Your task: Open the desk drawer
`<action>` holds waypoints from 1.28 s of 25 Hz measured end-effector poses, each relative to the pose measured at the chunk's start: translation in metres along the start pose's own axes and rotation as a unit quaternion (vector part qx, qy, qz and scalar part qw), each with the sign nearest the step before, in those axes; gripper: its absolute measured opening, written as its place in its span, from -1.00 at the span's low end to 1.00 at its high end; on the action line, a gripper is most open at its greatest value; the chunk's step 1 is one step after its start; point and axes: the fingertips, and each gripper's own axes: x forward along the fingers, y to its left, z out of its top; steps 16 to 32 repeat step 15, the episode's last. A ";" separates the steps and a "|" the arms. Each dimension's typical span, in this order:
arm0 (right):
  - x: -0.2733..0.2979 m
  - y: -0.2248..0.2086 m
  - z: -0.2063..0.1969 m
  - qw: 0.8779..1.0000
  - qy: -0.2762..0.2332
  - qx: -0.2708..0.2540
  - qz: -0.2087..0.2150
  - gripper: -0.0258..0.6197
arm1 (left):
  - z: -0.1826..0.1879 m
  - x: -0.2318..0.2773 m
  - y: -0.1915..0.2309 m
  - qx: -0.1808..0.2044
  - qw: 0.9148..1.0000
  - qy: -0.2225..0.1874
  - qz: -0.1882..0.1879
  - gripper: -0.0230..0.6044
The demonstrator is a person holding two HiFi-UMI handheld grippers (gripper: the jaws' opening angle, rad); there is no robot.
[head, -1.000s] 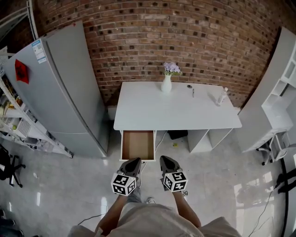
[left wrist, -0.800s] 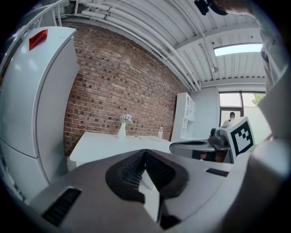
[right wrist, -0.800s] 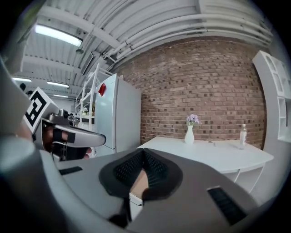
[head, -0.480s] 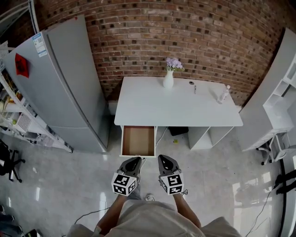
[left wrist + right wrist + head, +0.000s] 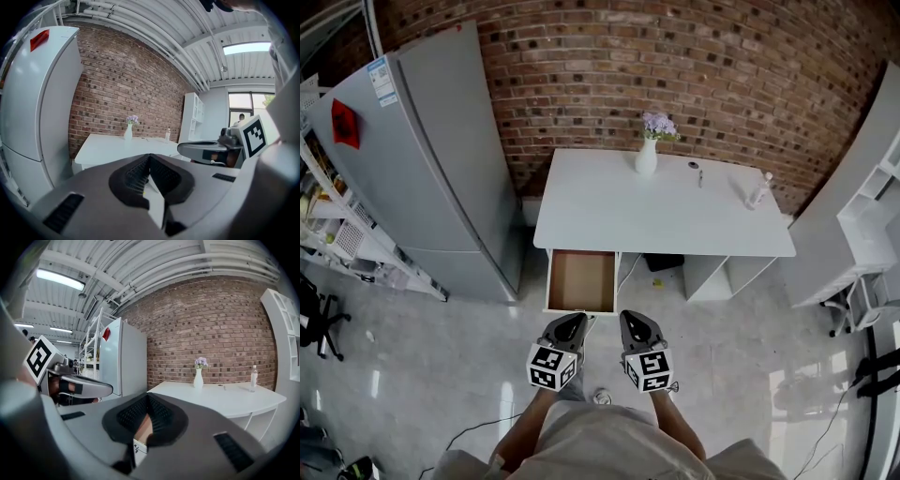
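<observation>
The white rectangular bench stands against a red brick wall. Its shallow drawer, white-fronted with a bare brown floor, is at the left end and pulled well out over the pale glossy tiled floor. Nothing lies in it. Judging by that, the opening is as good as done.

The person stands back from the bench and holds both tools low and side by side. The tips point toward the drawer front but are apart from it. The left tool has its ribbed black pads pressed together with nothing between them, and its own view shows the same. The right tool is likewise fully closed and empty; only the brown of the drawer shows through the slit beneath its pads.

What could go wrong from here is mostly a matter of the drawer sticking out:
- A step forward could knock a tool or a leg into the open front and jolt the bench.
- A jolt could tip the slim white vase of purple flowers, which stands near the back edge, or the small clear bottle near the right end.
- A further pull could draw the drawer off its runners, since it already looks close to its full travel.
- The tall grey refrigerator stands close on the drawer's left, so a wide sideways swing of the left tool could strike it.
</observation>
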 end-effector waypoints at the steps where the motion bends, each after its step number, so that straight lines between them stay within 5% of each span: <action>1: 0.000 -0.001 -0.001 1.000 0.000 0.001 0.001 -0.87 | 0.000 0.001 -0.001 0.000 1.000 0.000 0.000 -0.89; 32: 0.005 0.005 0.002 0.999 -0.002 0.003 0.037 -0.87 | 0.006 0.004 -0.004 0.001 1.000 -0.011 0.003 -0.89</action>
